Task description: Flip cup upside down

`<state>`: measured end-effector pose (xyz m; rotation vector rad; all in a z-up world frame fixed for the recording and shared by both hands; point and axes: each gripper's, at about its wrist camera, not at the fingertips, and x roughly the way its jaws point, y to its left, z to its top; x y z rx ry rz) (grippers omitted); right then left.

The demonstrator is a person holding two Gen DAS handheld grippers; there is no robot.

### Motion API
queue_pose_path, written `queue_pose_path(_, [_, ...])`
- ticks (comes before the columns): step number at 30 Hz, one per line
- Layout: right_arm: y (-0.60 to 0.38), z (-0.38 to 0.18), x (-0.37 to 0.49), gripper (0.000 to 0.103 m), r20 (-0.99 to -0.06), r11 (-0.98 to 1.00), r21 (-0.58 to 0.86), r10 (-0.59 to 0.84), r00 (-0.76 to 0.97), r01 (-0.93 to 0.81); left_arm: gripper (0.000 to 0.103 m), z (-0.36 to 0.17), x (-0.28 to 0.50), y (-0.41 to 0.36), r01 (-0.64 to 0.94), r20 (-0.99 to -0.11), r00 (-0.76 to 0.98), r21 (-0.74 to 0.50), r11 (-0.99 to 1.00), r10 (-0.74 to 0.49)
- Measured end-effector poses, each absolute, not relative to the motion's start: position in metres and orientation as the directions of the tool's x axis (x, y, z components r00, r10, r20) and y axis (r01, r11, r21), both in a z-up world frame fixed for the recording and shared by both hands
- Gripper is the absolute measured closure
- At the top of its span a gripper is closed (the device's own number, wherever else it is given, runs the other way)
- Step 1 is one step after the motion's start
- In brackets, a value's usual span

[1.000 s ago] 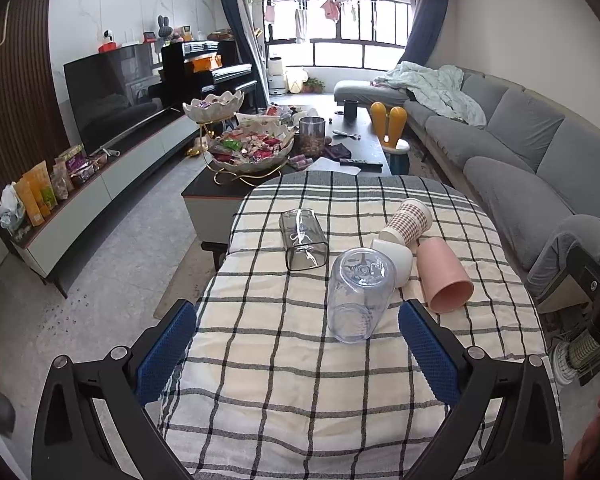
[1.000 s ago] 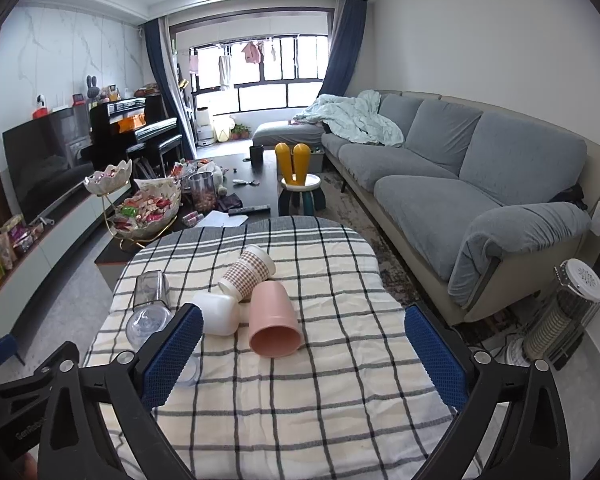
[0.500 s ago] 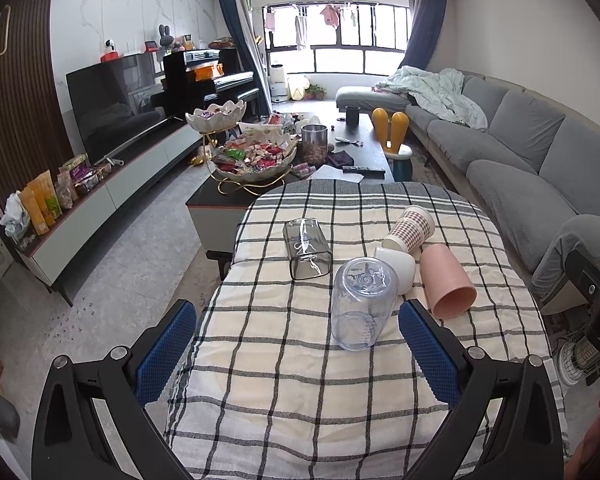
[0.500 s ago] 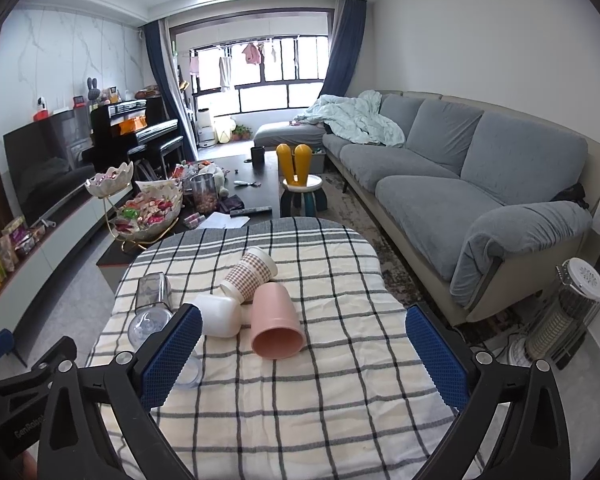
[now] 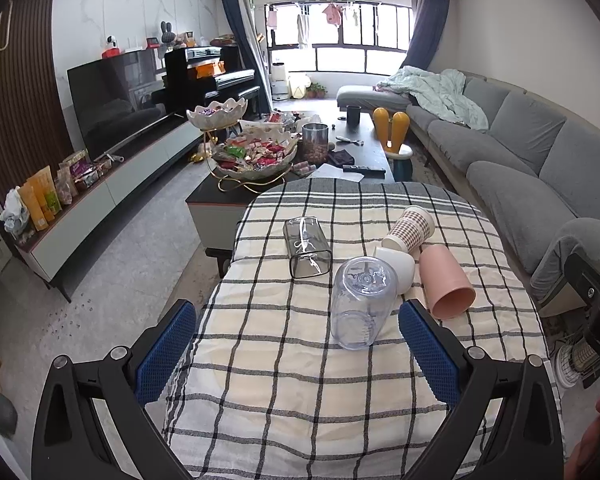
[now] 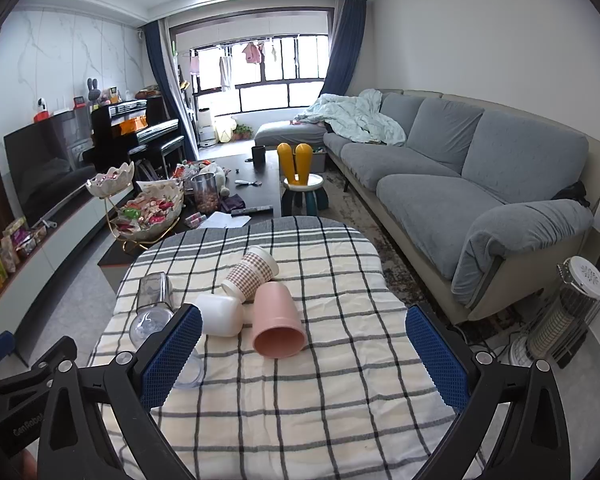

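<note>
at centre frame of the left wrist view, five cups lie on the checked tablecloth [image 5: 284, 360]; the clear cup [image 5: 360, 304] is nearest. left gripper [image 5: 298, 352] and right gripper [image 6: 304, 356] both gape wide, holding nothing.

The left hand-held gripper [image 5: 298, 350] hangs above the checked cloth on the desk [image 5: 284, 392], its blue pads wide apart and empty. Beyond them lie five cups on their sides: a clear plastic cup [image 5: 362, 306], a smoky square glass [image 5: 307, 252], a white cup [image 5: 398, 270], a checked paper cup [image 5: 410, 232] and a pink cup [image 5: 446, 286].
</note>
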<state>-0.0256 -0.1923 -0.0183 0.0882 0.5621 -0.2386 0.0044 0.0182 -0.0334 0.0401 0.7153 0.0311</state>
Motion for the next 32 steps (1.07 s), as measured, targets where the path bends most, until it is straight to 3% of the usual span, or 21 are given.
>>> queue_pose_path(32, [-0.1913,-0.0168,-0.0261,0.001,-0.540,0.968,0.018,-0.203,0.817,0.252,0.000,-0.0290,0.0021,0.0156,-0.007,-0.649,0.760,0.053,0.999,0.039])
